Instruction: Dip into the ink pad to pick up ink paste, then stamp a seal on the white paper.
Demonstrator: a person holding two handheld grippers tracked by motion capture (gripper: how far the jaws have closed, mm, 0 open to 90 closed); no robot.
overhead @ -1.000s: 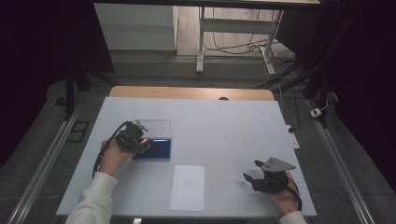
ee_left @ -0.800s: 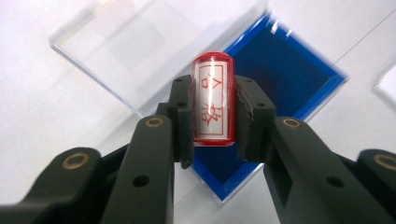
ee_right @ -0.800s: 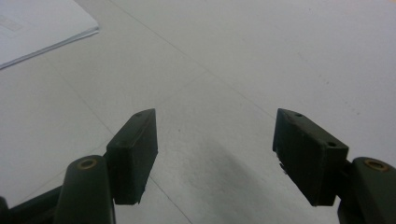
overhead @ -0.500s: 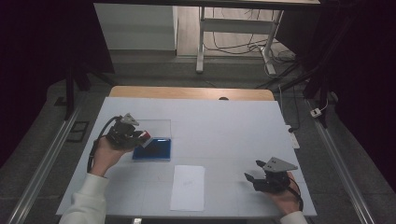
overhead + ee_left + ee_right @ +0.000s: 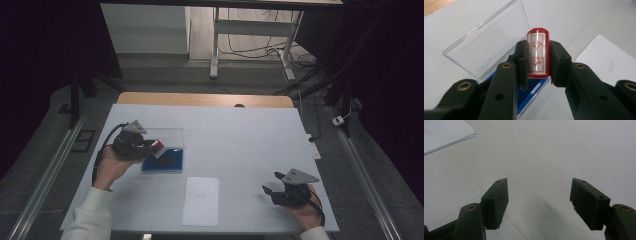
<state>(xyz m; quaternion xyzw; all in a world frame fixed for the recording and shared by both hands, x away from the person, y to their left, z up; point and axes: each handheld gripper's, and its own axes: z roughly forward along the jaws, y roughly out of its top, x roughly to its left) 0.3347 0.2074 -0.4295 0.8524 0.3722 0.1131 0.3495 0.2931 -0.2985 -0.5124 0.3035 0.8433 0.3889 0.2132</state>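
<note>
Left tongs [image 5: 537,75], raised above the blue ink pad [image 5: 165,161], clamped a red stamp [image 5: 538,53]; its characters were illegible. Right tongs [image 5: 539,203] rested open, empty.

Bright, even overhead light on the pale white tabletop [image 5: 240,135], dark dim surroundings, soft shadow beneath the right gripper [image 5: 539,197], glare on the clear red cylindrical stamp [image 5: 537,53], near black jaws softly blurred

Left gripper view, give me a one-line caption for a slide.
Left gripper jaws clamp a red stamp above the open blue ink pad case, white paper nearby.
</note>
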